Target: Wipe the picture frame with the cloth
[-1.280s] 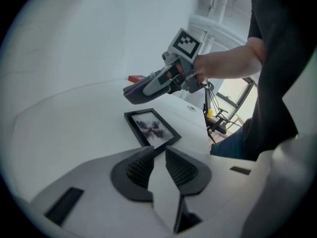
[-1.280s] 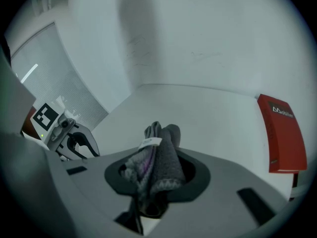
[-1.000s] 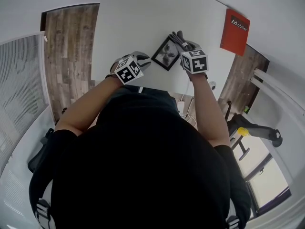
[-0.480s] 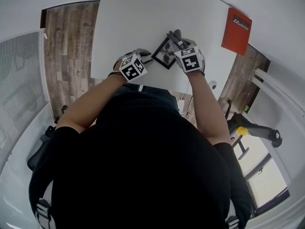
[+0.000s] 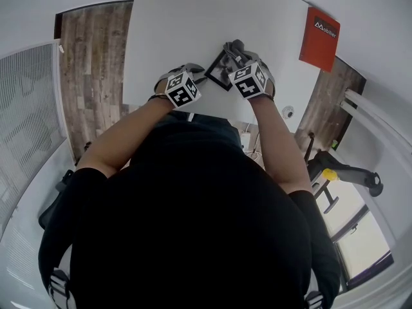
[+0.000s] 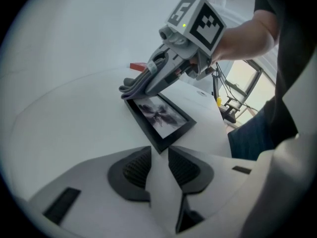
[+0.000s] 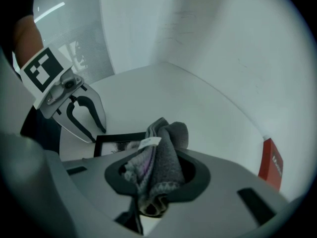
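Note:
A black picture frame (image 6: 159, 115) with a dark photo lies flat on the white table (image 5: 167, 24). My right gripper (image 7: 158, 171) is shut on a folded grey cloth (image 7: 163, 152). In the left gripper view the cloth (image 6: 134, 86) rests on the frame's far end. In the head view the right gripper (image 5: 237, 54) covers most of the frame (image 5: 214, 65). My left gripper (image 6: 159, 153) has just been opening. Its jaws stand open at the frame's near corner, and the pads (image 6: 136, 168) do not press on it. The left gripper (image 7: 82, 114) also shows beside the frame (image 7: 119, 142) in the right gripper view.
A red booklet (image 5: 320, 38) lies at the table's far right, away from the frame. Wooden floor (image 5: 93, 69) shows past the table's left edge. A chair or stand (image 5: 347, 172) with cables is on the floor at the right.
The right gripper has rolled and moved left and down over the frame with the cloth, covering more of it. The left gripper has edged slightly toward the frame's near corner.

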